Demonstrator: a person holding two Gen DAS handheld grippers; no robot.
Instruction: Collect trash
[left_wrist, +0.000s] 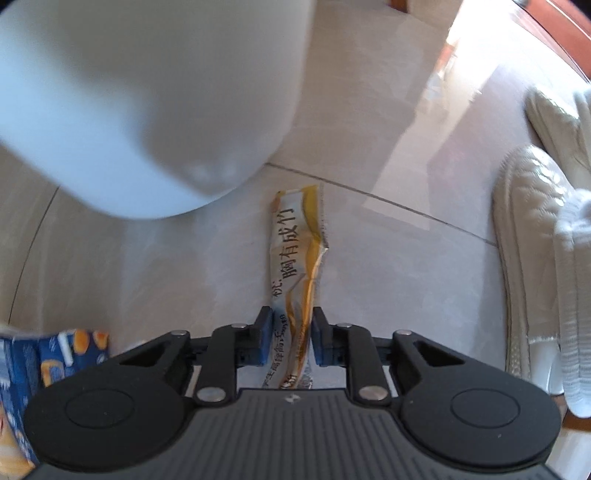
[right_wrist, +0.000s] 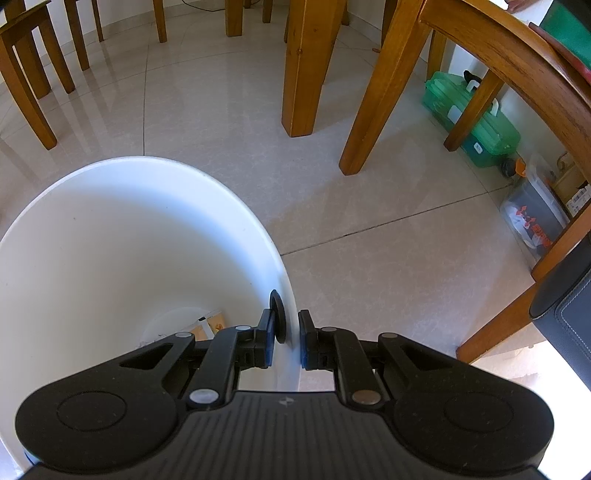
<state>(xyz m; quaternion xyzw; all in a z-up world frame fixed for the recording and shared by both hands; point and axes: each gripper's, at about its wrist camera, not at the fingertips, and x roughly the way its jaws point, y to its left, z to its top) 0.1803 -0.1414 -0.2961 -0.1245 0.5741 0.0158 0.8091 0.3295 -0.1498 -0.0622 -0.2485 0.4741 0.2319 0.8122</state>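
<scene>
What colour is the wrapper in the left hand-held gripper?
Silver-white with golden-yellow swirls and black lettering on the wrapper, clearest in the left wrist view.

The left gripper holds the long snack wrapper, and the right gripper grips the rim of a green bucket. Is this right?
Not quite: the bucket is white, not green, as the right wrist view shows. The right gripper does grip its rim, and the left gripper holds the long snack wrapper.

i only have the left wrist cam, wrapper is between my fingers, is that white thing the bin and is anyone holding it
Observer: Yes, the right gripper is clamped on the bin wall, one finger inside, one outside.
Operator: anything in it yet
Observer: A bit of cardboard-like trash at the bottom.
Operator: what's beyond the bin
Observer: Wooden chair legs and a green box further off.
</scene>
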